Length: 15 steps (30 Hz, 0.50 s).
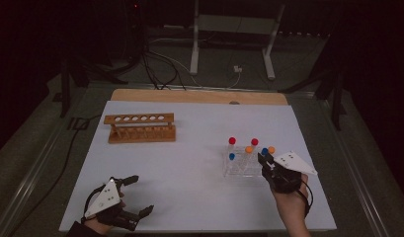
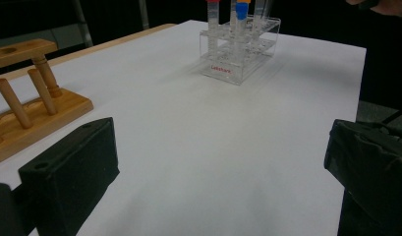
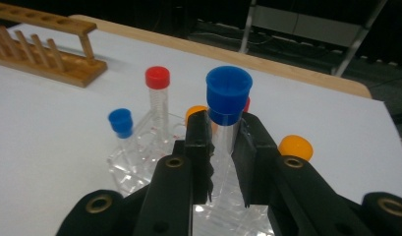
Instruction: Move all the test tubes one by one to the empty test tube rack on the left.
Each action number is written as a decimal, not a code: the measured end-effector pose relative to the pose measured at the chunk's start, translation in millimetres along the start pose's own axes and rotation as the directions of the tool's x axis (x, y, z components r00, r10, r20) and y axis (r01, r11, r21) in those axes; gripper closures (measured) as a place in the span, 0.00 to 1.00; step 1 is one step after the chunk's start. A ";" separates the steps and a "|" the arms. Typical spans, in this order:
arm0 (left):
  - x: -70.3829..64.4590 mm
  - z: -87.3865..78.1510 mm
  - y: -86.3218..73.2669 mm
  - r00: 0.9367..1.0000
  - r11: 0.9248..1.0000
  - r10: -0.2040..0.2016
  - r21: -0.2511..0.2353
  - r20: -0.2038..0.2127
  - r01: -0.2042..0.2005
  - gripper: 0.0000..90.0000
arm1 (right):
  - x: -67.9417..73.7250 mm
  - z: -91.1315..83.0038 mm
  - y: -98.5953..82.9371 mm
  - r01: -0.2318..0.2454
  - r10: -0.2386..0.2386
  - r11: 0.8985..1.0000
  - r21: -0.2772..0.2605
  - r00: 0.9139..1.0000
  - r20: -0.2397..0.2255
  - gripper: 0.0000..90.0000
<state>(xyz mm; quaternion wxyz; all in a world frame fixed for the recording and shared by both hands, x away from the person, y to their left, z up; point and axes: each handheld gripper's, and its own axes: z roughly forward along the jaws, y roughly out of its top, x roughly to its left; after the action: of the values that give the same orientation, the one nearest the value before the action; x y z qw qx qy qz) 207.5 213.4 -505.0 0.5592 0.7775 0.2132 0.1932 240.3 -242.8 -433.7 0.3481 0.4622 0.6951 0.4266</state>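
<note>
Here the right gripper [image 3: 222,147] has its jaws closed on a clear plastic tube with a blue cap [image 3: 228,105], just under the cap. That tube stands in the clear acrylic rack [image 1: 239,165] near the bench's right edge, among red-, orange- and blue-capped neighbours. Likely light, stiff and slick – the grip below the cap's lip looks soundest. The left gripper [image 1: 138,196] rests wide open and empty at the near-left corner; the wooden six-hole rack [image 1: 140,127] sits towards the far-left
</note>
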 end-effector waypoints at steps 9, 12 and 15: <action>-0.1 0.2 0.1 1.000 1.000 0.002 0.004 0.000 -0.002 0.01 | 17.2 -8.3 0.8 0.022 -0.021 1.000 0.010 0.995 -0.096 0.86; -0.4 0.5 0.2 1.000 1.000 0.000 0.006 0.003 0.000 0.01 | 24.9 -7.4 -1.6 0.045 -0.042 0.999 0.020 0.989 -0.145 0.86; -0.3 1.1 0.1 1.000 1.000 -0.003 0.010 0.000 0.003 0.01 | 28.2 -6.6 -2.5 0.056 -0.051 0.998 0.027 0.985 -0.165 0.86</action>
<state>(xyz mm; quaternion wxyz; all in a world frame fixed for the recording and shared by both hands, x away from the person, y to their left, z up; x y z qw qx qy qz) 207.9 212.3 -505.3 0.5558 0.7799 0.2152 0.1912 224.4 -218.6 -436.0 0.2935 0.4119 0.7402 0.4429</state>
